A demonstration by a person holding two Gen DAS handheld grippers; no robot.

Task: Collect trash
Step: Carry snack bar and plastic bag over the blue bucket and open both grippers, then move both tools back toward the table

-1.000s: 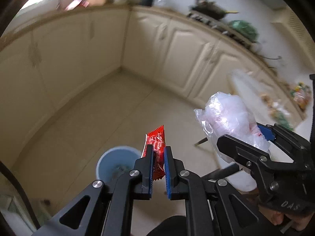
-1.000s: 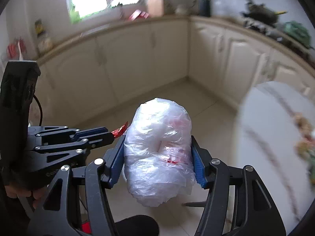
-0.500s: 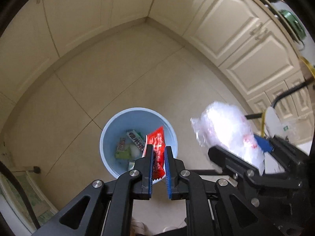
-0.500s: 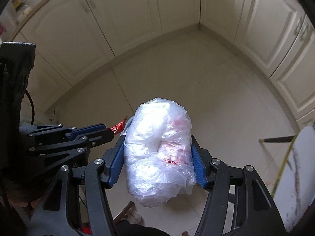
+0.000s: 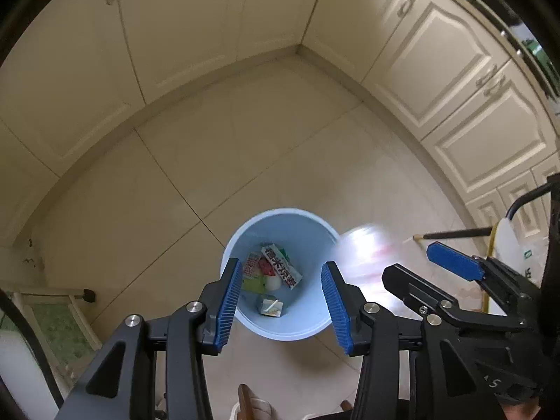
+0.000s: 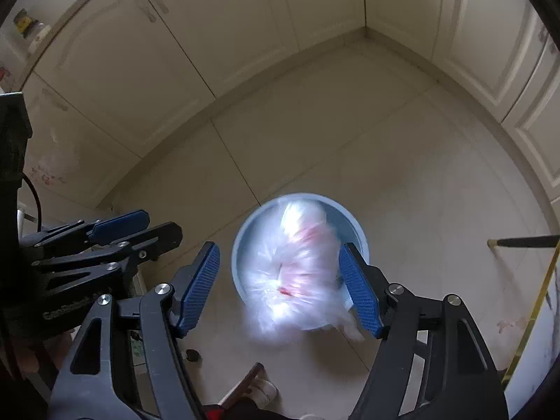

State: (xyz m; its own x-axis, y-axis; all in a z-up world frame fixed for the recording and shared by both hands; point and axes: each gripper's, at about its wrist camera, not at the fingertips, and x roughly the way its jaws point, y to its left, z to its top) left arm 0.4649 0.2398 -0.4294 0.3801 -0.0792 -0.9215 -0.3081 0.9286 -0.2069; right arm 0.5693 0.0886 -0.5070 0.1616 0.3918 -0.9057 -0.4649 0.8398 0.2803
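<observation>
Home kitchen (cream cabinets (image 5: 451, 80))

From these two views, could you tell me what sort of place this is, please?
Most likely a home kitchen: cream panelled cabinets meet in a corner, over a pale tiled floor, with a blue waste bin holding food packaging.

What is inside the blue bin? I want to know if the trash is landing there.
The blue bin holds cartons and wrappers at the bottom. In the right wrist view the blurred plastic bag covers most of its inside.
</observation>
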